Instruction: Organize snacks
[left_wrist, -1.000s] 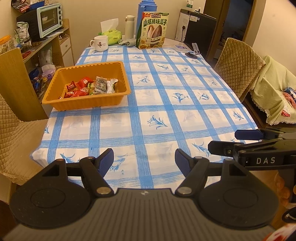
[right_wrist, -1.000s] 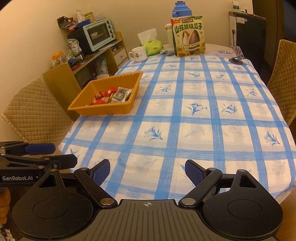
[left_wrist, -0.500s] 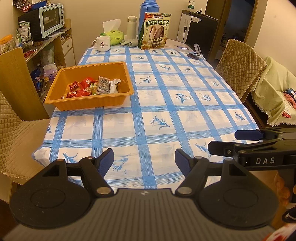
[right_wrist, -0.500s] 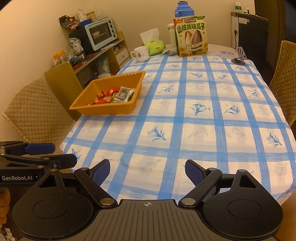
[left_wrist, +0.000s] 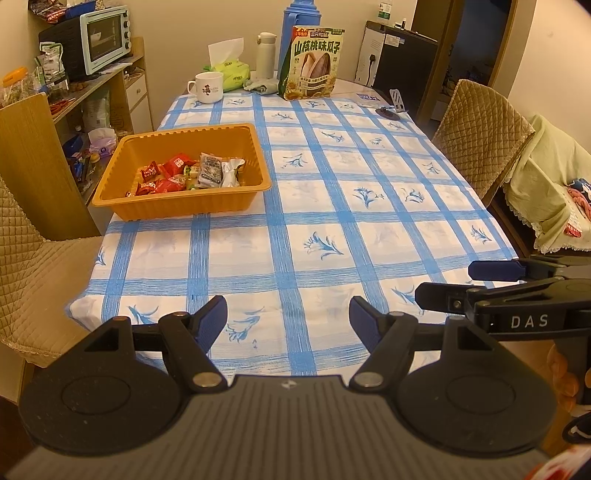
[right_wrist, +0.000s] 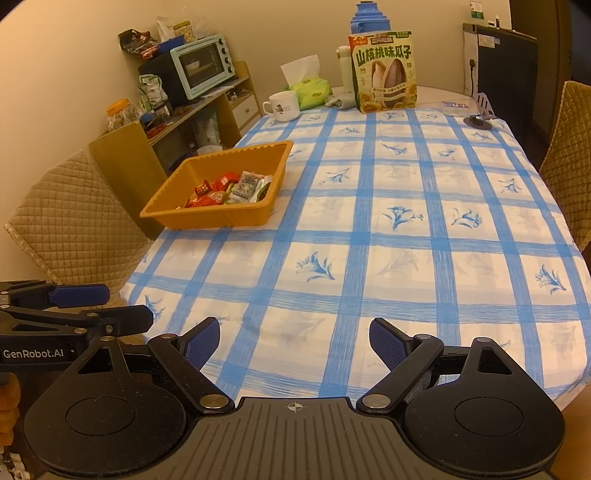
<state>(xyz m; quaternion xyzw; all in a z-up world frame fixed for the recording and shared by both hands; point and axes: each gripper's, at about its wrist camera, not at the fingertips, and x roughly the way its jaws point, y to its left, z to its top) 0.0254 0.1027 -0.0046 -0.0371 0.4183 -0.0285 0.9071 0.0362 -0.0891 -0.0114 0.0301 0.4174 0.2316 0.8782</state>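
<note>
While both grippers stay spread w/ nothing between, orange tray (left_wrist: 177, 206) & snacks (left_wrist: 184, 173) look unchanged.

A table (left_wrist: 332, 236) is covered by a blue-checked cloth. An orange tray (left_wrist: 177, 206) of snacks is set near its left edge — at the far end a mug (left_wrist: 207, 86), tissue pack (left_wrist: 229, 70), flask (left_wrist: 266, 55) and seed bag (left_wrist: 314, 62) are lined up.

An orange plastic tray (left_wrist: 133, 201) with a ribbed rim sits flat near the table's (left_wrist: 332, 221) left edge. Small wrapped snacks (left_wrist: 186, 173) lie piled inside it — red packets at the left, grey and white packets at the right.
</note>
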